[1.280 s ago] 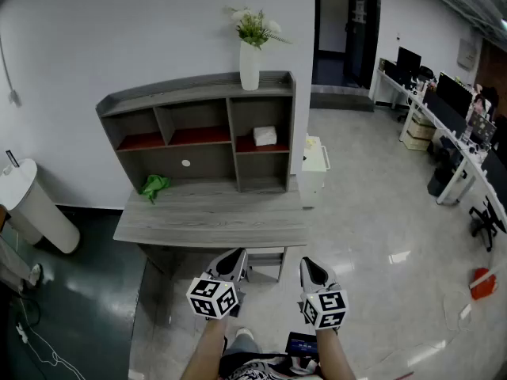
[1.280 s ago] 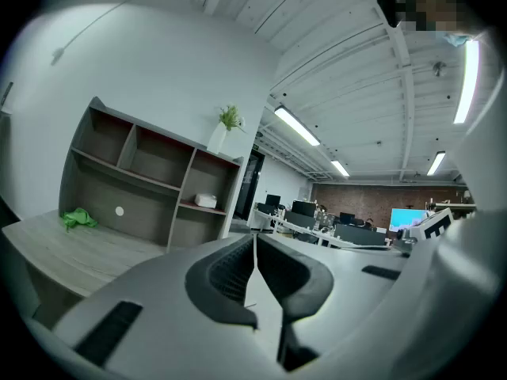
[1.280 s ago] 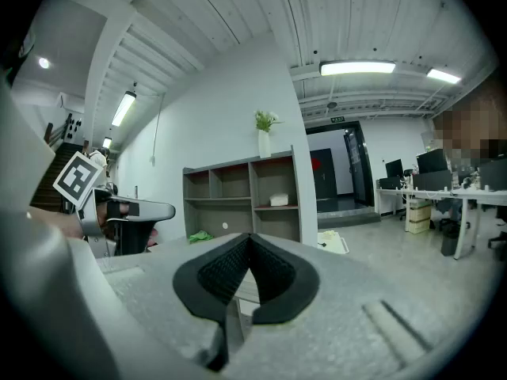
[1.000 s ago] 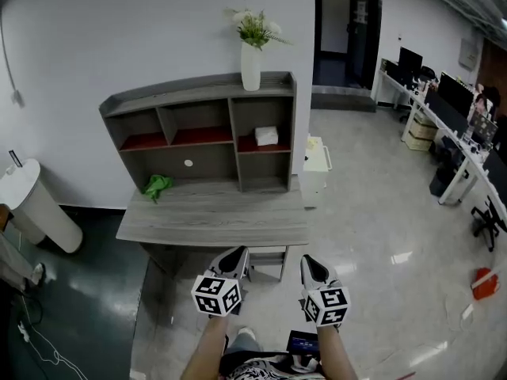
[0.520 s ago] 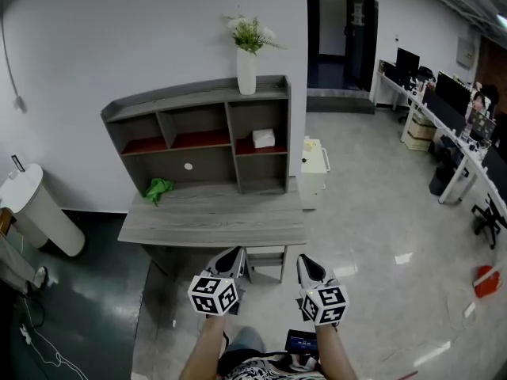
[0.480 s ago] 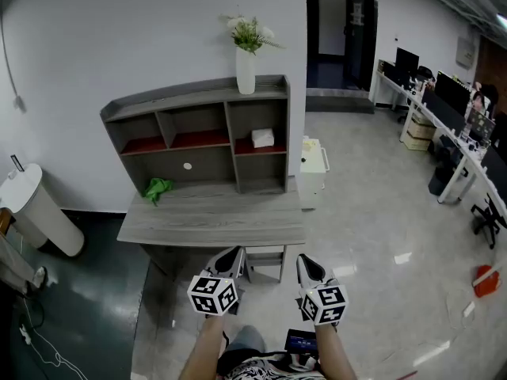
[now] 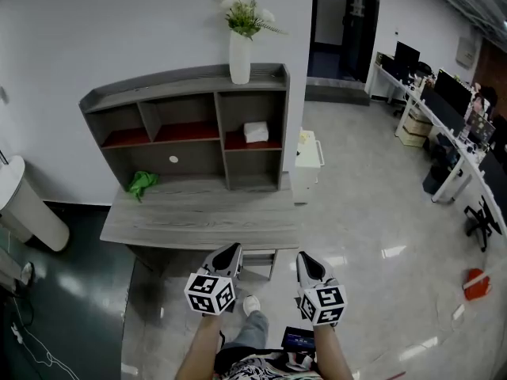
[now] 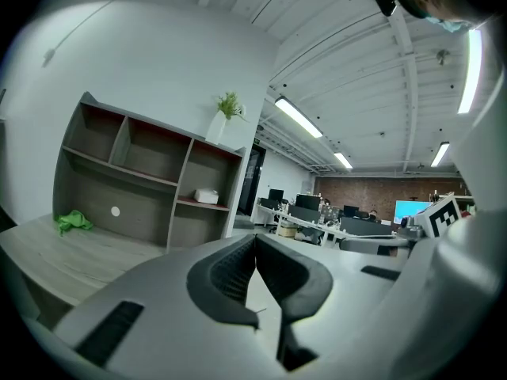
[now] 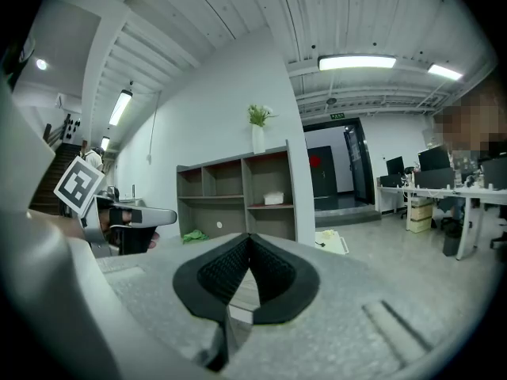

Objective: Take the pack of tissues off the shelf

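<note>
Since the earlier frame the head view has shifted: shelf unit (image 7: 182, 81) and desk (image 7: 198, 220) sit further left and look slightly larger, and 1 shoe (image 7: 251, 305) now shows on the floor below the grippers. Pack of tissues (image 7: 255, 131) is white and sits untouched on the red board in the right-hand column of the shelf unit, upper compartment, with 1 bare compartment under it. White vase (image 7: 239, 58) with greenery stands on the unit's top, right above that column. 2 more red-floored compartments lie to the left. Below them is a grey back panel with a small white dot (image 7: 173, 159). Green cloth (image 7: 141, 184) lies on the desk at the left, near the back panel. Left gripper (image 7: 227, 253) and right gripper (image 7: 307, 260) are side by side at the desk's near edge, well apart from the tissues, both pointing at the shelf. Both have their jaws pressed together with nothing between them. White cabinet (image 7: 307, 150) stands just beside the unit's right side, with office desks and monitors (image 7: 451, 109) further right.
</note>
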`<act>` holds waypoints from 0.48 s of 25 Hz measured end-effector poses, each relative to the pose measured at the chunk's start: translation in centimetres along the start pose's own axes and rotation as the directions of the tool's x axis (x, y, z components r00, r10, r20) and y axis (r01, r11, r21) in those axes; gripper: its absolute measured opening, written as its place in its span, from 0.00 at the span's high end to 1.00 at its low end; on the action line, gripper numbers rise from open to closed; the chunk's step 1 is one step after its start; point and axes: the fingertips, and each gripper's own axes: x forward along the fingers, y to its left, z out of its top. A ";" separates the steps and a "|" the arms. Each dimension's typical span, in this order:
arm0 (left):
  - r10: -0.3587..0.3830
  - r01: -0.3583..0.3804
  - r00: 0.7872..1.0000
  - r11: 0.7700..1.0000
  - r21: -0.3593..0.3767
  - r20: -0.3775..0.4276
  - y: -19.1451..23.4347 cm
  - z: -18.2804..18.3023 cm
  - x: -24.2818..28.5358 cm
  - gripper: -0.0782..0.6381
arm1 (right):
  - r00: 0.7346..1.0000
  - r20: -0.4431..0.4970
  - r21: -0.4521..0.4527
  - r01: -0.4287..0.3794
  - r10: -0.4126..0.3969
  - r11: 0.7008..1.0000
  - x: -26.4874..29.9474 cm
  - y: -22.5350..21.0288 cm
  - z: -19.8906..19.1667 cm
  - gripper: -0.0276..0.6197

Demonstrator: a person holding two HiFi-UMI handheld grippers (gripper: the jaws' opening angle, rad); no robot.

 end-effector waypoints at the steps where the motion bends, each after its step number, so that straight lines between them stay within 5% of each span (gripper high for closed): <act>1: 0.004 -0.004 1.000 1.000 0.002 -0.003 0.7 0.0 1.3 0.88 | 1.000 -0.005 -0.005 0.005 -0.005 1.000 1.1 -0.7 0.0 0.95; 12: -0.020 0.020 1.000 1.000 0.000 -0.024 8.8 4.6 17.8 0.88 | 0.998 -0.055 -0.073 0.020 -0.024 0.997 16.4 -8.5 2.9 0.95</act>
